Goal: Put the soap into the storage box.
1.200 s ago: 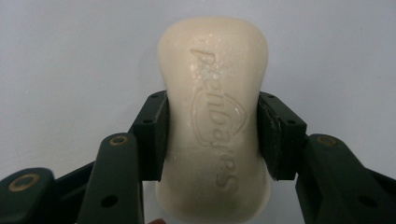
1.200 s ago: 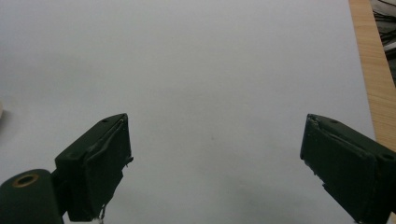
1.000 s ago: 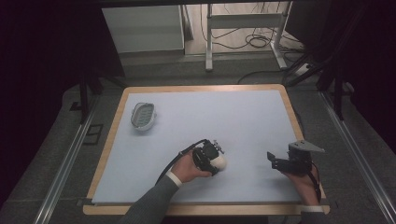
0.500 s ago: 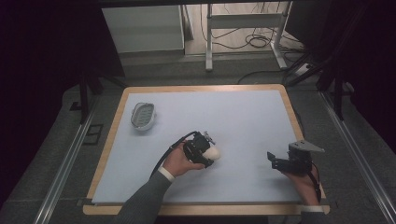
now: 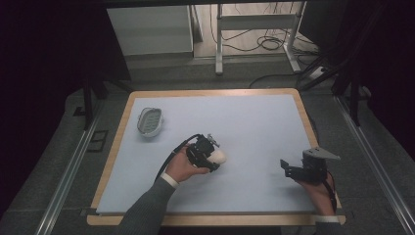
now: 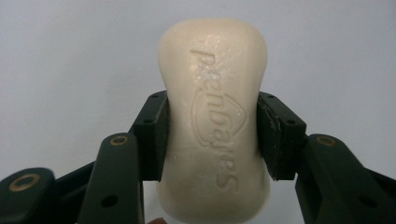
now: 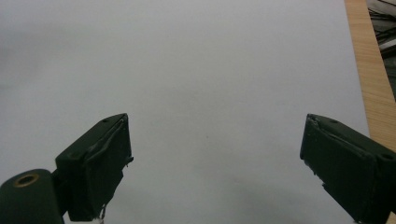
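Starting at the left of the tabletop (image 5: 254, 122): the soap dish (image 5: 149, 121) sits near the far left corner, and as far as I can see nothing lies in it. That is where I judge the soap is meant to end up, so the picking-up is done and the carrying and setting-down are left.

Nearer the middle, my left gripper (image 5: 211, 154) has its jaws clamped on the bar of soap (image 5: 219, 156). In the left gripper view the soap (image 6: 215, 126) stands between the pads, gripped across its narrow waist, with the pads pressing on both flanks and its stamped lettering facing the camera (the word reads upside down from here). The bar seems to be lifted off the tabletop, though I cannot tell by how much. It is well apart from the dish. My left hand (image 5: 183, 166) comes in from the bottom edge, forearm slanting up and rightward, the gripper pointing to the right across the tabletop.

At the right, my right gripper (image 5: 288, 171) is held low near the front right corner, pointing leftward. Its jaws stand wide apart in the right gripper view (image 7: 215, 163), with nothing between them but bare tabletop.
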